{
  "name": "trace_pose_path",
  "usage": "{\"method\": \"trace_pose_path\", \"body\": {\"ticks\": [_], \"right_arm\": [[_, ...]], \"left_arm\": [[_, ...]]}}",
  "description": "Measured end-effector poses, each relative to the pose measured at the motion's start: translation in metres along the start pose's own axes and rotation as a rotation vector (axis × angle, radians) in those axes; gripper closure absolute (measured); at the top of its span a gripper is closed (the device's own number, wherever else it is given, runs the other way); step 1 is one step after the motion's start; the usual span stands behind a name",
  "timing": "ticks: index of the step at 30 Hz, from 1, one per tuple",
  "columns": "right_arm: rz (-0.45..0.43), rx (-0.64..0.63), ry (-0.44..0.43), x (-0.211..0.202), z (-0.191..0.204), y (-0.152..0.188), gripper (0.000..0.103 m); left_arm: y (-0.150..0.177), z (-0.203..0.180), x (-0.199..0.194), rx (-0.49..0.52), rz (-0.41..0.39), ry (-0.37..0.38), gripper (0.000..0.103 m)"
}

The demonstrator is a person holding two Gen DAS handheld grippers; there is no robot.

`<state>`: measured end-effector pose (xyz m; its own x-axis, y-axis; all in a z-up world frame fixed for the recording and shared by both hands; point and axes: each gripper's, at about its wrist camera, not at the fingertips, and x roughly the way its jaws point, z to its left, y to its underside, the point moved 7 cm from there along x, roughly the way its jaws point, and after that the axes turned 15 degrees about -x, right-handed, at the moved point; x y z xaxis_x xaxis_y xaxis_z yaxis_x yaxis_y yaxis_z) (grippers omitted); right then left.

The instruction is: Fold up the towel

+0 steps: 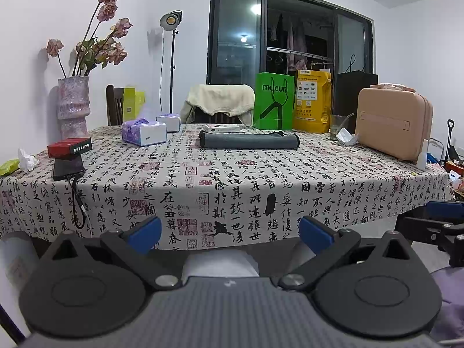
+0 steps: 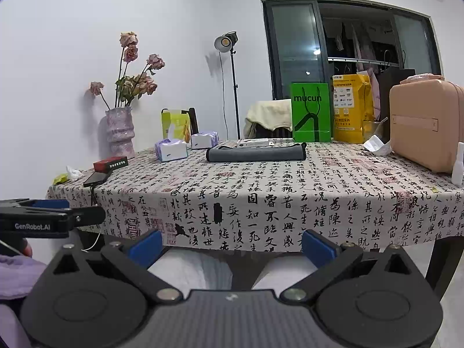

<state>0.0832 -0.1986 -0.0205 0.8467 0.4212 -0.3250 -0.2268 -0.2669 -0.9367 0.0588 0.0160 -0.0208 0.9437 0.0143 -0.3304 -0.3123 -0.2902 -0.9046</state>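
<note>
Grey towel folded on the table, both grippers held off its near edge

At nine o'clock of the towel (image 1: 248, 140) stand the vase (image 1: 72, 105), a red box (image 1: 69, 147) and a tissue pack (image 1: 144, 132); the towel lies at twelve o'clock, far across the tablecloth (image 1: 232, 179); left gripper (image 1: 230, 233) jaws wide, empty; right gripper (image 2: 231, 246) jaws wide, empty; at three o'clock sits a pink case (image 1: 394, 123).
</note>
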Motion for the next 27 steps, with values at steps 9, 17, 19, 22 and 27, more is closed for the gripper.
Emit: {"method": "trace_pose_path", "body": {"ticks": [9,17,19,22,27], "right_arm": [[-0.006,-0.004,0.018,-0.0006,-0.0002,-0.0008,0.0],[-0.003,0.001,0.019,0.0012,-0.001,-0.0002,0.0],[-0.005,-0.003,0.018,0.0012,-0.0004,-0.0006,0.0],[-0.004,-0.002,0.018,0.0017,-0.0006,-0.0003,0.0],[-0.005,-0.003,0.019,0.0019,-0.0003,0.0,0.0]], "left_arm": [[-0.0041,-0.0009,-0.0021,0.015,-0.026,-0.004,0.0],[-0.0042,-0.0019,-0.0022,0.016,-0.022,0.0,0.0],[-0.0046,-0.0025,-0.0018,0.017,-0.022,0.001,0.0],[-0.0047,-0.0025,-0.0017,0.018,-0.023,0.001,0.0],[-0.0056,-0.0041,-0.0004,0.021,-0.022,0.006,0.0]]}}
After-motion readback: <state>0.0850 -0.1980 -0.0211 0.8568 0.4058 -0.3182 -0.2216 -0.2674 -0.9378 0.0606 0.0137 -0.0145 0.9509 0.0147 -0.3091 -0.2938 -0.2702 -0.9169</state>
